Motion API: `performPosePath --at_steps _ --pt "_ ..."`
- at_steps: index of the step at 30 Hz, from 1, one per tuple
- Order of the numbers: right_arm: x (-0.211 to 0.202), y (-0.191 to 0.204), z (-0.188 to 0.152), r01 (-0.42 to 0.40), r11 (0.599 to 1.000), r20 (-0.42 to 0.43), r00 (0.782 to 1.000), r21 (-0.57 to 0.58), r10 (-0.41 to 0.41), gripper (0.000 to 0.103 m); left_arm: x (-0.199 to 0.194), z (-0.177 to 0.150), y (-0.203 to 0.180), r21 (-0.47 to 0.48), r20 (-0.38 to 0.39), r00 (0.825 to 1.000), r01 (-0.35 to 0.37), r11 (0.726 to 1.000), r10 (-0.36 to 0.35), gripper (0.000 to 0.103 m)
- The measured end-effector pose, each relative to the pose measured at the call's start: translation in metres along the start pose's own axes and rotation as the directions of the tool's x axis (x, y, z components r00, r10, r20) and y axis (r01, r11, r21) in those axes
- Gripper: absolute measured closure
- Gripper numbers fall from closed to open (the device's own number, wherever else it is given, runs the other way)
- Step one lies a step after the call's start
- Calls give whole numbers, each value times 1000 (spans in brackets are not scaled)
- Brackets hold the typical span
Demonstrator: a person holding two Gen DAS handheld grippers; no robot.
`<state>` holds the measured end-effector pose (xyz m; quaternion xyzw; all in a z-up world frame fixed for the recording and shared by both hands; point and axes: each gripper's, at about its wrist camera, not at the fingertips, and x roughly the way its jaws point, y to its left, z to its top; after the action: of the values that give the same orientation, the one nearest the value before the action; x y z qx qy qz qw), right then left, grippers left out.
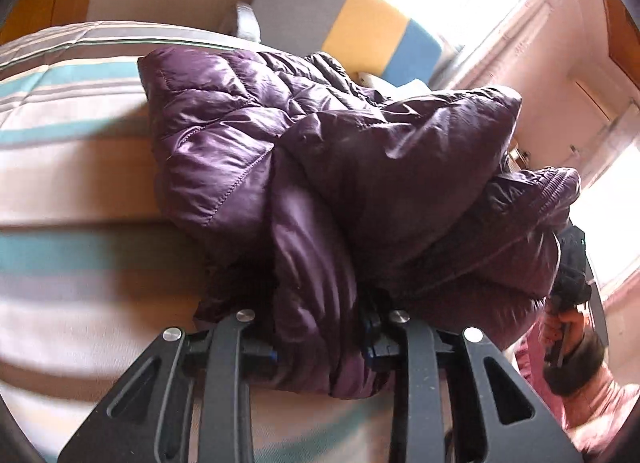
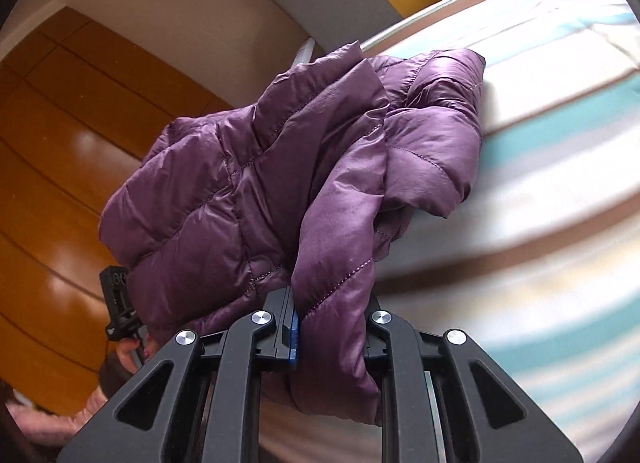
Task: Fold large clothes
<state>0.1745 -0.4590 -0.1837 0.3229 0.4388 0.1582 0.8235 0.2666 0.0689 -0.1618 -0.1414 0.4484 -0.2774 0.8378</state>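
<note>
I'm over the striped bedspread (image 1: 60, 167) now, and the purple puffer jacket (image 1: 248, 135) sits on it in a thick, bunched heap near the bed's edge, wooden floor (image 2: 60, 167) showing beyond. My read: the fold is under way, not finished. The quilted layers are stacked on each other, but loosely, with a corner sticking out toward the headboard end and no tidy rectangle yet. What's left, I'd say, is carrying this gathered edge across, laying it flat and smoothing it.

Both hands come in low, angled down at the near edge of the jacket. My left gripper (image 1: 320, 339) is nearly closed and has a fat roll of purple fabric pinched between its pads. My right gripper (image 2: 328, 335) is closed in tight too, clamped on a hanging fold of the same jacket, its blue pad (image 2: 294, 337) pressed against the cloth. In the left view, the person's right hand (image 1: 568, 331), pink sleeve behind it, grips the other handle just beside the heap.
</note>
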Motion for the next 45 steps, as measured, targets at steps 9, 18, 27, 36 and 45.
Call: performPosePath --at_steps 9,18,27,36,45 --pt "-58 10 -3 119 990 159 982 -72 -107 35 -57 -5 -32 147 207 975 -109 983 77 7" --pt "-35 24 36 167 979 170 975 -117 -146 31 -29 59 -51 250 165 979 -160 955 120 2" --pt "-2 40 28 237 946 147 967 -222 -208 84 17 70 -91 343 58 996 -77 936 61 57" --pt "-51 65 32 194 954 294 948 -227 -123 95 -44 66 -84 262 178 982 -109 959 63 92" --pt "-30 94 90 178 960 353 931 -217 -93 97 -62 104 -83 138 272 949 -205 969 162 92"
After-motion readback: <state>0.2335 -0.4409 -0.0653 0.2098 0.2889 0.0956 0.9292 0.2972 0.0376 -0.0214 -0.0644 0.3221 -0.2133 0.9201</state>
